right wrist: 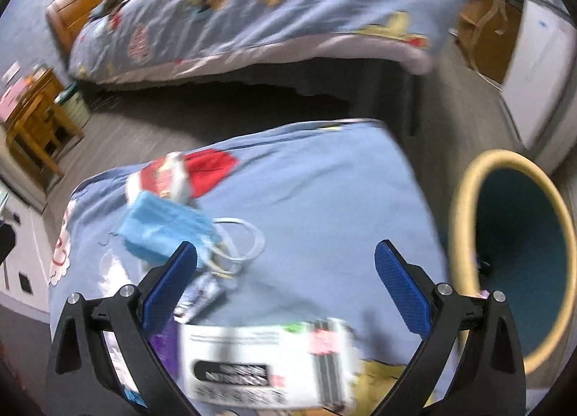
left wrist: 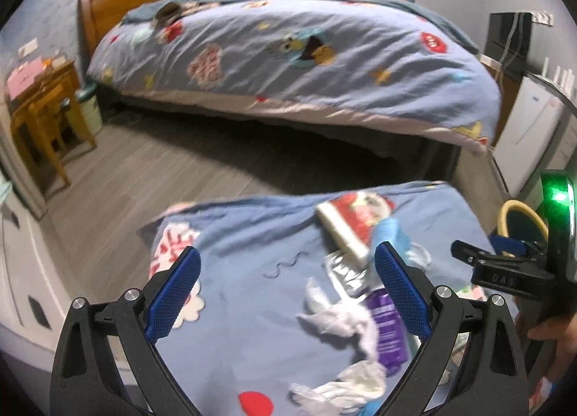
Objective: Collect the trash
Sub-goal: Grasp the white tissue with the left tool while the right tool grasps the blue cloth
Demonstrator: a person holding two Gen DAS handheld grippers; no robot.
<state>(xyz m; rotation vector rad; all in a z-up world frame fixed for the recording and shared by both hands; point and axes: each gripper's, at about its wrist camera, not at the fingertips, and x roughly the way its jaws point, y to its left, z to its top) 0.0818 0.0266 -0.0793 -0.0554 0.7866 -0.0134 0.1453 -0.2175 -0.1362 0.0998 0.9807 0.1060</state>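
Note:
Trash lies on a blue cartoon-print cloth [left wrist: 252, 235] over a low surface. In the left wrist view I see crumpled white tissue [left wrist: 342, 322], a purple wrapper [left wrist: 387, 329], a silver foil wrapper [left wrist: 346, 273], a red and white packet [left wrist: 357, 225] and a blue face mask [left wrist: 391, 235]. My left gripper [left wrist: 288, 282] is open above them. In the right wrist view my right gripper [right wrist: 286, 282] is open above a white box [right wrist: 267, 362]; the blue face mask [right wrist: 162, 232] and a small wrapper [right wrist: 202, 297] lie left. A teal bin with a yellow rim [right wrist: 512, 257] stands right.
A large bed with a blue quilt [left wrist: 288, 55] stands across a strip of grey wood floor [left wrist: 144, 171]. A wooden nightstand [left wrist: 43, 109] stands at the left. A white appliance [left wrist: 530, 120] stands at the right. The right gripper [left wrist: 505, 268] shows at the left view's right edge.

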